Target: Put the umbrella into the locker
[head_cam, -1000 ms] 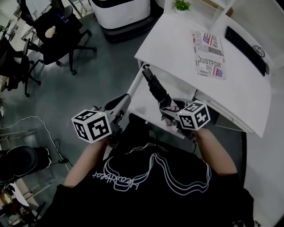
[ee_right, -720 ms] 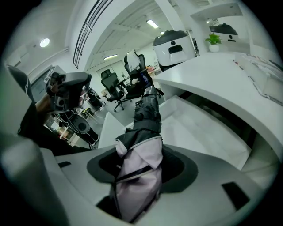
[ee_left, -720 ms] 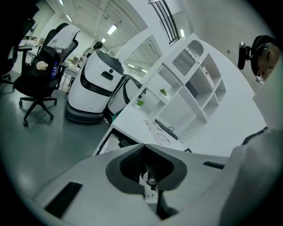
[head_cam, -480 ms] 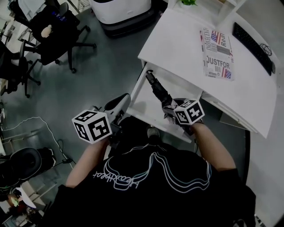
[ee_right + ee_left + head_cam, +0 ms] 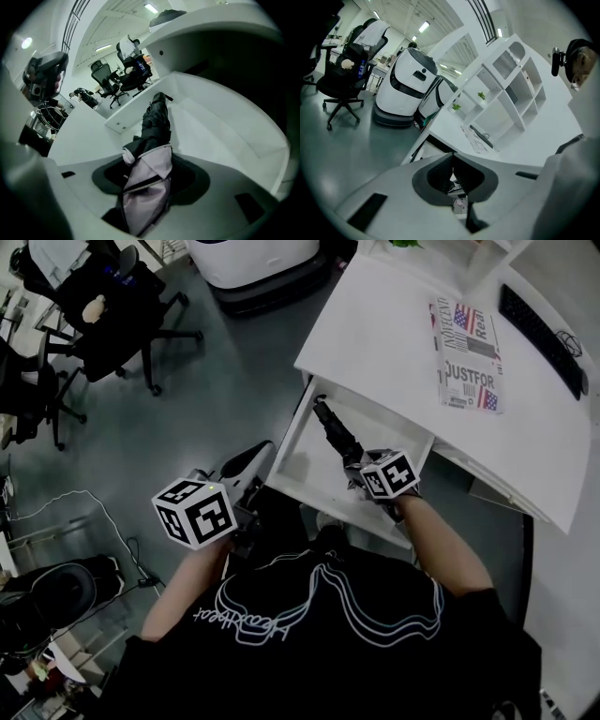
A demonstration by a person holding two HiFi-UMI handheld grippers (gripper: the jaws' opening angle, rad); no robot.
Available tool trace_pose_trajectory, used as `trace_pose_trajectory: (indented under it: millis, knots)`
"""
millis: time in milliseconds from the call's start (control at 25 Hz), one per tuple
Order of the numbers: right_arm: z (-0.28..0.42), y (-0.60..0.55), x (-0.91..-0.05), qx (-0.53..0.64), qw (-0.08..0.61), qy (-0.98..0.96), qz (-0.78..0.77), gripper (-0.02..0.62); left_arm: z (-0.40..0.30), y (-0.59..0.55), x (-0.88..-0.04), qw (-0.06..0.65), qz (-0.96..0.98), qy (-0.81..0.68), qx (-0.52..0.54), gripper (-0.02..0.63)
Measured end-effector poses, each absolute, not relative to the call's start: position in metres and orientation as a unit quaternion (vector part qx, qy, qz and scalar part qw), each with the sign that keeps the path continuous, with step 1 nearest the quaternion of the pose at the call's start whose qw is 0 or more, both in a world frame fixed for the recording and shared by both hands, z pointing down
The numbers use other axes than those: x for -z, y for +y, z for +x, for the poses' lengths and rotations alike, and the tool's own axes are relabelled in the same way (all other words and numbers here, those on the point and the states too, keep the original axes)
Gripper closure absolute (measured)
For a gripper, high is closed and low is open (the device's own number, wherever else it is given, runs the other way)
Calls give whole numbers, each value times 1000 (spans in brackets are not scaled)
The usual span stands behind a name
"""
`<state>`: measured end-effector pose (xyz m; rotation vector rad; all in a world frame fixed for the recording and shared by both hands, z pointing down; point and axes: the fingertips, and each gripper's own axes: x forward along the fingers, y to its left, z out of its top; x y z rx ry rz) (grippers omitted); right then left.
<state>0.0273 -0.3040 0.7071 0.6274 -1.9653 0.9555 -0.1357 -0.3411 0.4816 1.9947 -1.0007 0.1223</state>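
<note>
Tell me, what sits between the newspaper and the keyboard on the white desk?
Nothing. Between the newspaper and the keyboard there is only a bare strip of white desk, as the head view shows.

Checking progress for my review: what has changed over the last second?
The right gripper, still shut on the folded umbrella, sank lower into the open drawer. Nothing was let go. The left gripper, shut and empty, barely shifted; the magazine and keyboard lie unmoved.

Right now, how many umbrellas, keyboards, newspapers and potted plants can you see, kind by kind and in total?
Umbrella: 1
Keyboard: 1
Newspaper: 1
Potted plants: 2
Total: 5
</note>
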Motion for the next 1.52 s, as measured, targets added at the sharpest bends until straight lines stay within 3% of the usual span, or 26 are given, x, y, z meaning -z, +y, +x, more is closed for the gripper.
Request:
trace_pose_trajectory:
  millis: [640,800,960,1120,1280,1440,1520]
  knots:
    - [36,-306,-755,-330,498,-761,252,337,-146,-338,-490,432,798,-414,-74,601]
    - [35,-305,-760,-334,510,-754,245,288,-149,-336,-489,435,794,-419,-70,601]
    - [37,-305,-758,-345,508,-748,250,193,-149,-332,-486,433,795,-420,-68,601]
    - [36,-311,-738,-349,475,-762,269,147,-146,-324,-482,429,797,-420,-62,601]
    - [28,-316,-696,-363,402,-792,281,149,-139,-312,-476,426,801,-416,-54,601]
    - [25,-316,-636,-345,334,-828,290,204,-129,-298,-466,416,810,-411,-47,601]
    - [26,-314,-596,-327,290,-848,298,269,-122,-290,-457,410,816,-405,-43,601]
